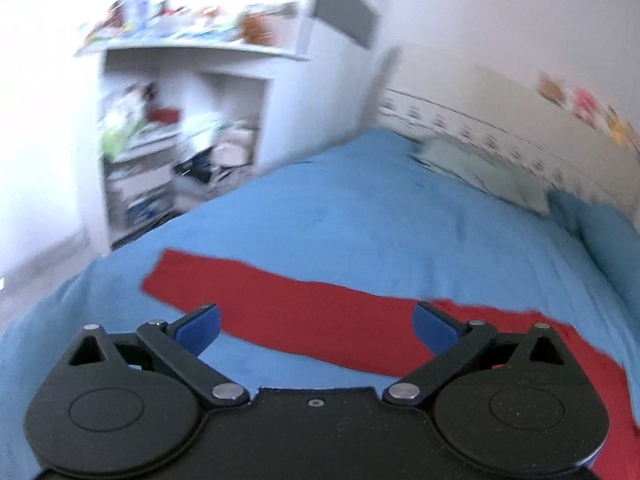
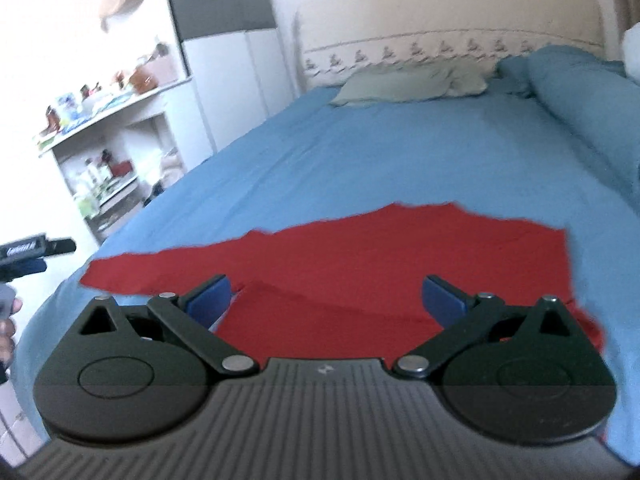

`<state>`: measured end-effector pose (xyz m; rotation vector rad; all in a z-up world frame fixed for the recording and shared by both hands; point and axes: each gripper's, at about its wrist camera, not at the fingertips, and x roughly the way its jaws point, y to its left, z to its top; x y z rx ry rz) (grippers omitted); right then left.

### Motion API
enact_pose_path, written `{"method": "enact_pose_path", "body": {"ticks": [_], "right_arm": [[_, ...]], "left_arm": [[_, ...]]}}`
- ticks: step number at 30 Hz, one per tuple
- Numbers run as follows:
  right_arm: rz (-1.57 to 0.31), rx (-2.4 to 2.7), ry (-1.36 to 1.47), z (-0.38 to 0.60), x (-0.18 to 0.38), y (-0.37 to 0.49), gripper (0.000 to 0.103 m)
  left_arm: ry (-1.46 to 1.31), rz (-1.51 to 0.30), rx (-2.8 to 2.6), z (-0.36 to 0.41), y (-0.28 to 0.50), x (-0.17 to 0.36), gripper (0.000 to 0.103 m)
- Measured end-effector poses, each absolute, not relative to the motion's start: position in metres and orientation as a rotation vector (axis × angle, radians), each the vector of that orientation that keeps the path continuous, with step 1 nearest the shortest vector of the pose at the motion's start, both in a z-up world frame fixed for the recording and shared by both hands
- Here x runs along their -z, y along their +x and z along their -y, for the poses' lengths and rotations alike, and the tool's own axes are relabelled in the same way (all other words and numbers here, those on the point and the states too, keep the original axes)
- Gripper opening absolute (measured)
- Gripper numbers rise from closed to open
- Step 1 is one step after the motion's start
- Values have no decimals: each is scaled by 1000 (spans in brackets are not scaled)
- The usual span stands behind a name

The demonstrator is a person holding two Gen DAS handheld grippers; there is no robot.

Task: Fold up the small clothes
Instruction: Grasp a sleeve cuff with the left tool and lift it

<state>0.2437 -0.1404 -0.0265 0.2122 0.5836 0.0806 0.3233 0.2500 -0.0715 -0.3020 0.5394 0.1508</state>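
A bedroom, its bed [image 2: 400,148] spread with a blue sheet and backed by a cream headboard [image 2: 448,20], cluttered white shelves [image 2: 100,152] to the left; on the near part of the sheet lies one red garment [image 2: 340,248], flat, a single piece, with one flap already turned over along its near edge. Its long axis runs across both views, tapering to a narrow end at the left and broadening to the right. The right gripper [image 2: 326,300] hangs above the broad part with the cloth directly ahead of and below its jaws, which stand wide and hold nothing; the left gripper [image 1: 316,330] hangs over the narrow strip [image 1: 280,312], jaws equally wide and empty, blue pads clear of the fabric. Each hand thus appears nearest its own end, the left to the taper, the right to the body. Two grippers, one garment, one greyish pillow [image 2: 400,78] at the far end; a further fold probably remains.
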Motion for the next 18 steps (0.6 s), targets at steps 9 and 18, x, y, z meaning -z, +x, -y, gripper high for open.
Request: {"method": "enact_pose_path", "body": {"ticks": [9, 18], "right_arm": [[-602, -136, 205, 52, 57, 249, 103], [-607, -114, 166, 27, 85, 269, 103]], "left_arm": [[-624, -569, -251, -357, 374, 157, 65], [-705, -567, -307, -381, 405, 188, 33]]}}
